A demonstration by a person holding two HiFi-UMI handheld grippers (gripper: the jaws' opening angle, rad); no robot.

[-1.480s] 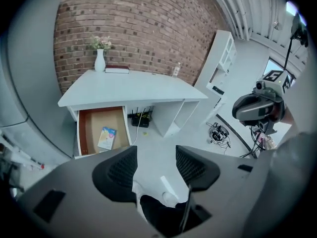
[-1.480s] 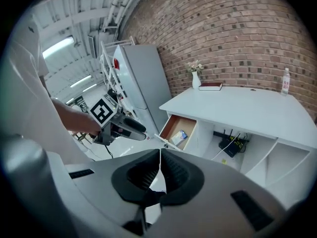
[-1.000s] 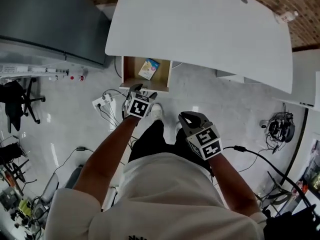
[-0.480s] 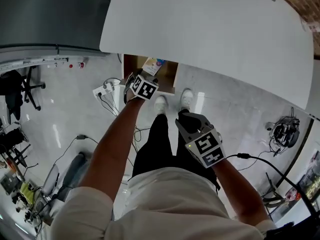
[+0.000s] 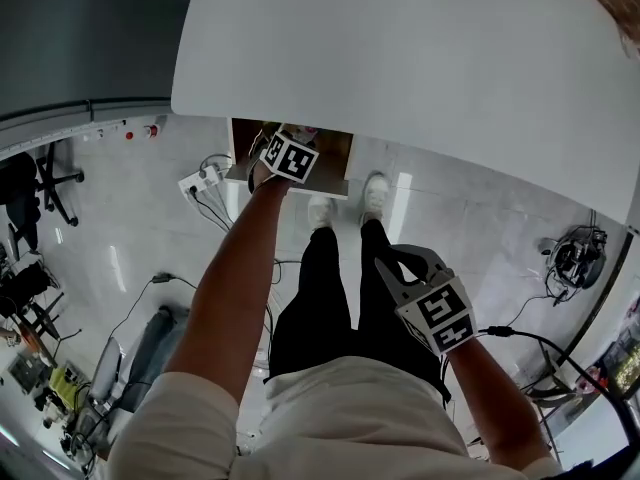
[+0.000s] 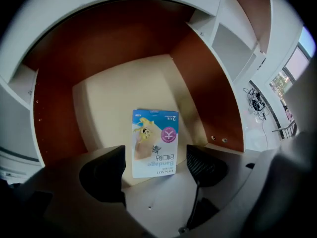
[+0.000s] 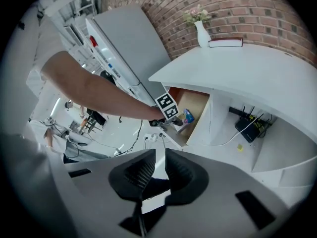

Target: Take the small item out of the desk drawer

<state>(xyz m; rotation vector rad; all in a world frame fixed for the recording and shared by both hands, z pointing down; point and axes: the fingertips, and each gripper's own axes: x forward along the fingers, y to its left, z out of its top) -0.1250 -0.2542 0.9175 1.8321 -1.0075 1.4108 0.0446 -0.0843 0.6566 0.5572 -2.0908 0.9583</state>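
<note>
The left gripper [image 6: 156, 158] reaches into the open wooden drawer [image 6: 99, 108] under the white desk [image 5: 420, 58], its jaws just opened wide either side of the bandage packet [image 6: 154, 142], which lies flat on the drawer floor, seemingly touched by neither. The right gripper [image 7: 159, 168] hangs back near the person's legs [image 5: 340, 288], its jaws just narrowed to a slim gap with nothing between them.

The packet [image 6: 154, 143] at frame centre is sky-blue over white — with a pink round badge and a yellow cartoon figure. The drawer [image 6: 106, 103] has a cream floor and reddish-brown walls; the desk top [image 5: 420, 58] is white.
</note>
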